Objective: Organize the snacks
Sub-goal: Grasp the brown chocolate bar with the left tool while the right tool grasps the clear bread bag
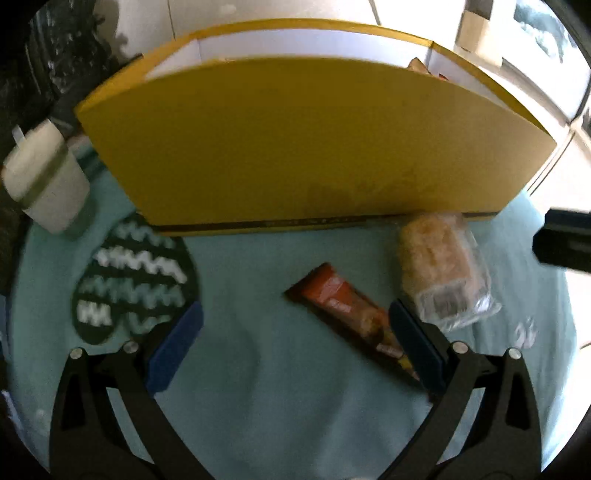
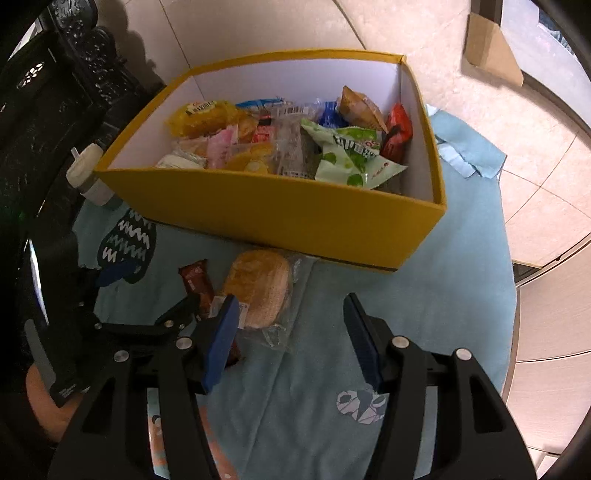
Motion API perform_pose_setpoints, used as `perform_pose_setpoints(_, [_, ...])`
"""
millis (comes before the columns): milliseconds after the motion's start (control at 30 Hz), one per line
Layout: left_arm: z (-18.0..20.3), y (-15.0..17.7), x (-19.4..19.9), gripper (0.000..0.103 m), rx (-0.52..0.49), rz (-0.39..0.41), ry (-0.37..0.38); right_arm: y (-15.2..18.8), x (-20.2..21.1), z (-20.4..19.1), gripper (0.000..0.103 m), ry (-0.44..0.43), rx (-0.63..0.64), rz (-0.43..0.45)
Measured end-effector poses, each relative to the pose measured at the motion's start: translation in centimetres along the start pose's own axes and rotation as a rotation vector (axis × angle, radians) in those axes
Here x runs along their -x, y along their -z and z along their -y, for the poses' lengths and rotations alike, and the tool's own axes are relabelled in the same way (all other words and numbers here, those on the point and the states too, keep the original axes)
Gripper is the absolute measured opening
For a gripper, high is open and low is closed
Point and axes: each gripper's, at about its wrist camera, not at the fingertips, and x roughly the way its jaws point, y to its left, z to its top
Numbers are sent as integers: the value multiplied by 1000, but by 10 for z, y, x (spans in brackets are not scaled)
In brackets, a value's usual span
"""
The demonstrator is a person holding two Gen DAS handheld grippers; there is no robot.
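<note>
Tabletop (image 2: 461, 295) is covered by a light-blue cloth with dark printed patches; pale tiled floor (image 2: 424, 33) is seen at the upper right, dark furniture at the upper left.

A lidded white cup (image 1: 44, 181) stands at the left edge, just beside the box corner. Cardboard piece (image 2: 491, 48) lies on the floor, upper right.

Yellow box (image 2: 280, 218) sits mid-frame, open-topped, white inside, filled with mixed snacks: a green bag (image 2: 351, 155), yellow packs, a red pack at its right wall.

Two snacks are left on the cloth in front of the box: a brown bar (image 1: 354, 314) and a clear-wrapped bun (image 2: 258, 288), side by side.

Left hand-held gripper (image 1: 295, 347): jaws wide apart, nothing held; the bar lies partly behind its right finger.

Right hand-held gripper (image 2: 291, 339): jaws about half open, empty; the bun is partly behind its left finger, contact not determinable.
</note>
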Motion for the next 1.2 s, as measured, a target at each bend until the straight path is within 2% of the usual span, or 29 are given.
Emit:
perform_pose_setpoints(233, [7,5,-22,101,-45,-28,-16,-1,-18,-7,59,-3,16,-29])
perform_pose_setpoints(467, [-29,25,-9,101,-23,-44,-64,7,-45,-34,59,0,66,-61])
perform_pose_setpoints(567, [-37,30,-6,101,-22,-40,-72,10,-55,-44,61,30,83,-58])
perform_pose_setpoints(633, [-39,31,-6,101,-17,-37,-67,8,-63,-51,63,83,118,-47])
perform_pose_setpoints(700, [-41,31,-6,101,-7,-32,-62,8,-71,-56,70,131,156,-54])
perform_pose_setpoints(733, [-42,31,-6,101,-2,-29,-58,10,-77,-58,70,185,187,-73])
perform_pose_setpoints(800, [-44,35,-5,101,-15,-20,-53,11,-81,-53,70,206,181,-94])
perform_pose_setpoints(833, [-46,37,-2,97,-24,-11,-39,13,-82,-46,68,187,151,-102])
perform_pose_setpoints(900, [-48,47,8,84,-43,8,-18,17,-82,-32,56,122,90,-127])
perform_pose_setpoints(967, [-44,48,10,61,-49,15,4,21,-76,-26,47,82,83,-118])
perform_pose_setpoints(1000, [-45,50,14,54,-43,15,36,23,-71,-22,45,44,64,-114])
perform_pose_setpoints(1033, [-47,50,19,37,-38,12,70,25,-66,-19,44,33,55,-103])
perform_pose_setpoints(1067, [-46,52,22,28,-37,11,94,27,-61,-17,44,22,45,-99])
perform_pose_setpoints(1200, [-45,56,43,28,-32,41,124,33,-38,-9,43,-20,10,-60])
